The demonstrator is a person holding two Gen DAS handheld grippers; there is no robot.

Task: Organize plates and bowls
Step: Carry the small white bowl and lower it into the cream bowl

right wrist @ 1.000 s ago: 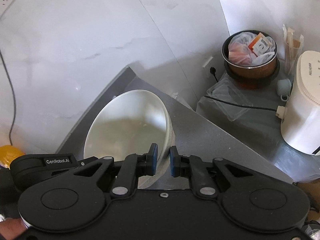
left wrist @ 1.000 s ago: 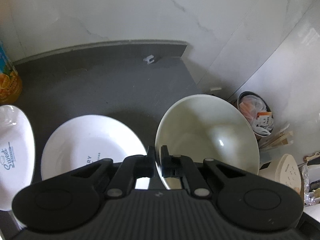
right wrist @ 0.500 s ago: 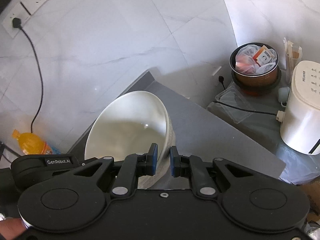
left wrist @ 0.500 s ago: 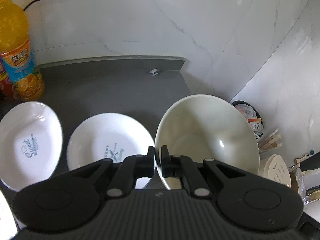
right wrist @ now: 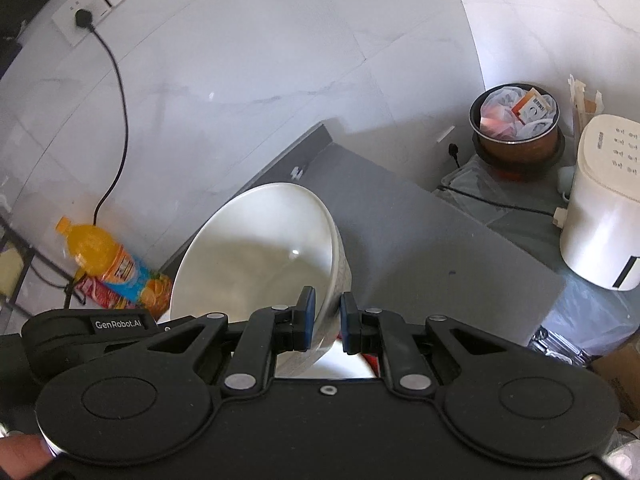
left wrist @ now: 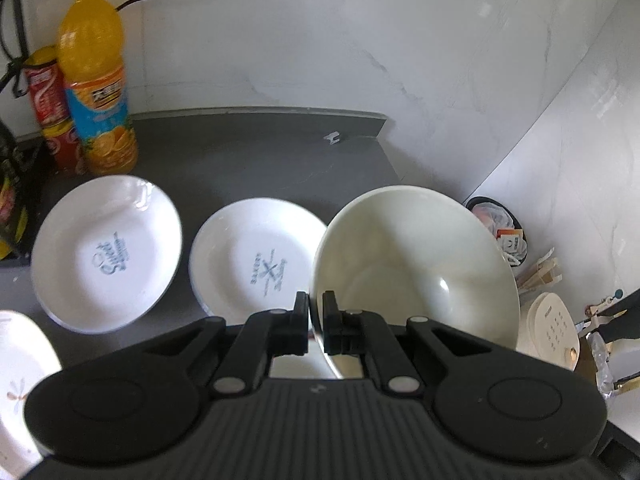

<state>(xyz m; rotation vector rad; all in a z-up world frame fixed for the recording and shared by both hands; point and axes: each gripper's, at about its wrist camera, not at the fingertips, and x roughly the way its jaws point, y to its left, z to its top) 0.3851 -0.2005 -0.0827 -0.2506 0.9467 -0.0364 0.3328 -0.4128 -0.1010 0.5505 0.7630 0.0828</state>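
Note:
A large cream bowl (left wrist: 416, 264) hangs above the dark counter (left wrist: 256, 160), held from two sides. My left gripper (left wrist: 315, 322) is shut on its left rim. My right gripper (right wrist: 327, 320) is shut on its right rim; the bowl (right wrist: 256, 256) fills the middle of the right wrist view. On the counter lie a white "Bakery" plate (left wrist: 248, 264), a white "Sweet" plate (left wrist: 100, 252) to its left, and part of a flowered plate (left wrist: 16, 384) at the lower left.
An orange juice bottle (left wrist: 96, 76) and a red can (left wrist: 50, 108) stand at the counter's back left. A waste bin (right wrist: 516, 124) and a white appliance (right wrist: 604, 208) stand on the floor to the right. A black cable (right wrist: 116, 80) hangs from a wall socket.
Both grippers have lifted the bowl upward; the counter and plates now sit farther below, and the bottle, can and socket have come into view.

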